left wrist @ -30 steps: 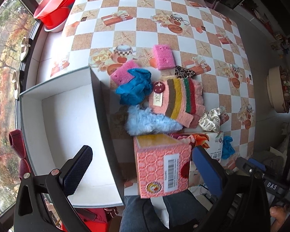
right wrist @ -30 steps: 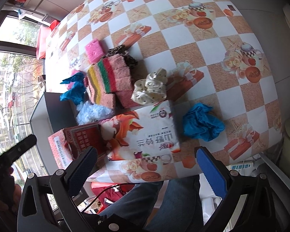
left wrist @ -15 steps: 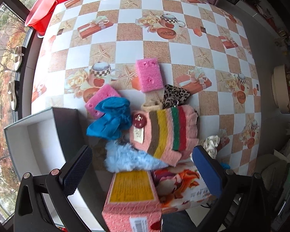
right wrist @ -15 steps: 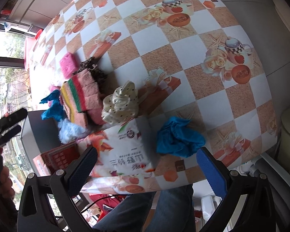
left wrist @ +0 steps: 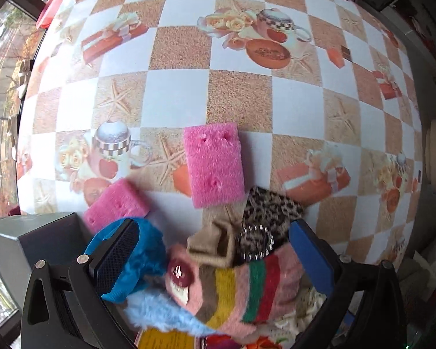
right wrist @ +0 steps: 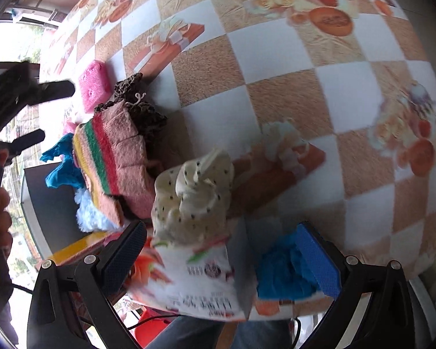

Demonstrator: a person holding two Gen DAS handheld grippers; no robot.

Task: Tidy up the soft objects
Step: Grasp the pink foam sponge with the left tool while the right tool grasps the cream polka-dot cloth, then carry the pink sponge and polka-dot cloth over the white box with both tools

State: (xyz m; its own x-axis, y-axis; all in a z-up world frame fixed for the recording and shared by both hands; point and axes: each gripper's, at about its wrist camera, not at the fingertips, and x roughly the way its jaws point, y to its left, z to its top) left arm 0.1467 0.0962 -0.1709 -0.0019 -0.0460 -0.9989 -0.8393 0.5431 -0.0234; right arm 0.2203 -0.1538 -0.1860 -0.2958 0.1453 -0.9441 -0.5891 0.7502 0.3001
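Both tools have pushed forward — left tool (left wrist: pixel 215 257) wide over the striped cloth (left wrist: pixel 241 290), right tool (right wrist: pixel 223 250) wide too.

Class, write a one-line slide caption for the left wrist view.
Open left gripper hovers over a striped knit piece, teal cloth and two pink sponges on a checkered tablecloth.

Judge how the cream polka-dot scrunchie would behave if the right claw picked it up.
The polka-dot scrunchie is bunched, gathered fabric, so it would probably squash and flop, not hold shape. It looks light and unlikely to roll. It rests on the printed packet, which might shift during the grab.
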